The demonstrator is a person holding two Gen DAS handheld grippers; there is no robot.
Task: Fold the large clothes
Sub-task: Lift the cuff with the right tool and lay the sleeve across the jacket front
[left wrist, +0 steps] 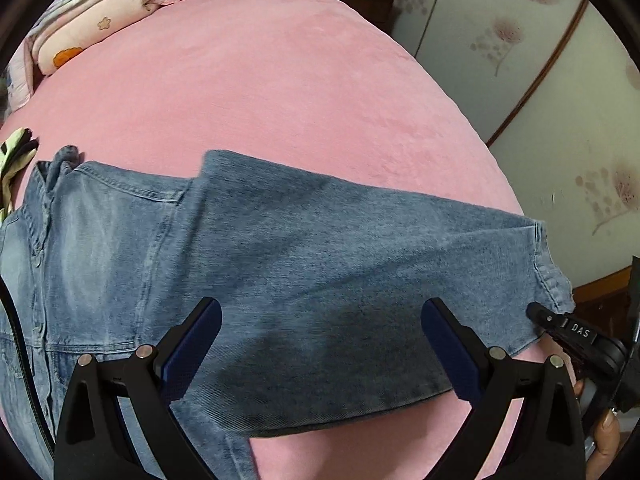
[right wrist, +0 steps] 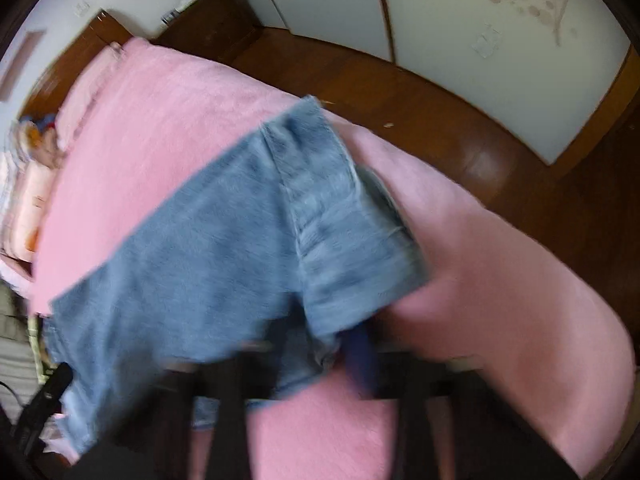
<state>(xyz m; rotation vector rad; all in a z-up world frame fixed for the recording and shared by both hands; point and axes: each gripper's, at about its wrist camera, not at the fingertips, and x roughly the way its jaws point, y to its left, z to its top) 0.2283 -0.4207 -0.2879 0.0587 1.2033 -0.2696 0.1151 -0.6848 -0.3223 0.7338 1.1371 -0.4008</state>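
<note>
Now right claw (right wrist: 340, 356) clamps denim shirt (left wrist: 280, 264) sleeve cuff for folding; left claw (left wrist: 320, 344) gapes above shirt, on pink bed (left wrist: 260, 92)

"DAS" in white on the right gripper (left wrist: 536, 312)

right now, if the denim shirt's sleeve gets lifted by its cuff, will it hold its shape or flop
Probably flops: the denim shirt lies limp, with its sleeve draped flat on the pink bedspread. Thick seams at the cuff suggest some weight, so it may sag. It looks unlikely to slip on the fuzzy cover.
</note>
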